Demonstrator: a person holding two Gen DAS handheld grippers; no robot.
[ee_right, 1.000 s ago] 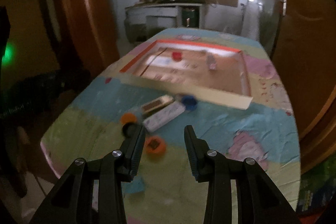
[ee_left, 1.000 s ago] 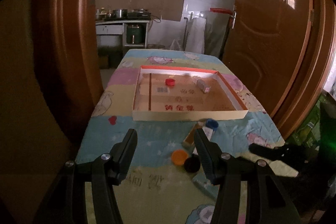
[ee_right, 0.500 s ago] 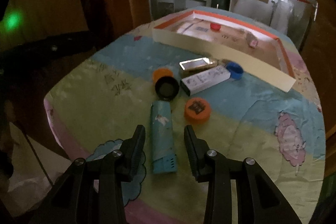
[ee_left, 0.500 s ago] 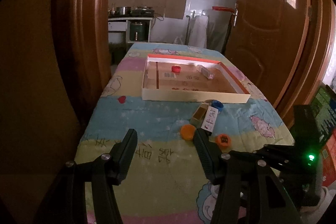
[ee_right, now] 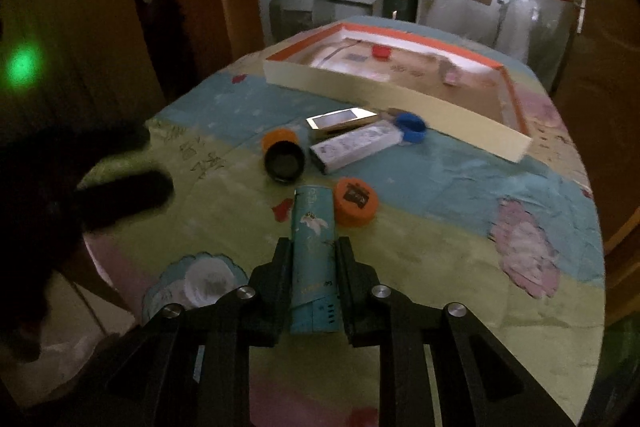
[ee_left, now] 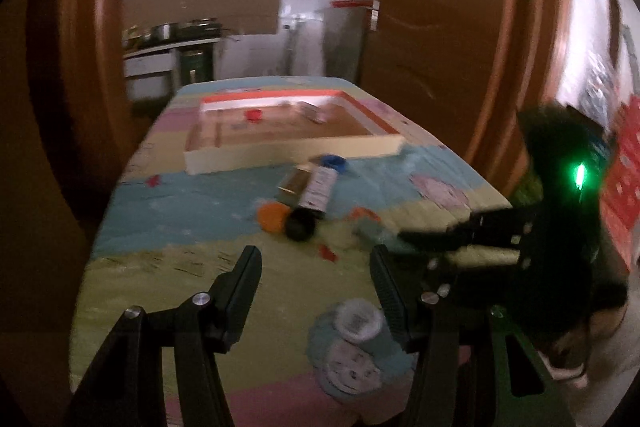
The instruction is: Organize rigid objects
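Note:
My right gripper [ee_right: 314,247] is shut on a long teal box [ee_right: 314,247] that lies on the table; the box's sides touch both fingers. An orange cap [ee_right: 355,201], a black cap [ee_right: 284,161], another orange cap [ee_right: 279,138], a white box [ee_right: 356,145], a gold-edged box [ee_right: 340,119] and a blue cap [ee_right: 412,127] lie beyond it. My left gripper [ee_left: 316,259] is open and empty above the near table. The right gripper [ee_left: 432,237] shows at the right of the left wrist view.
A shallow cardboard tray [ee_right: 400,95] with an orange rim stands at the far end, holding a red cap [ee_right: 380,51] and a small box [ee_right: 450,75]. Brown doors [ee_left: 440,47] flank the table. The table edge [ee_right: 120,259] is near at the left.
My right gripper has moved forward and closed on the teal box. My left gripper has swung, so the table shifted in its view; it stays open.

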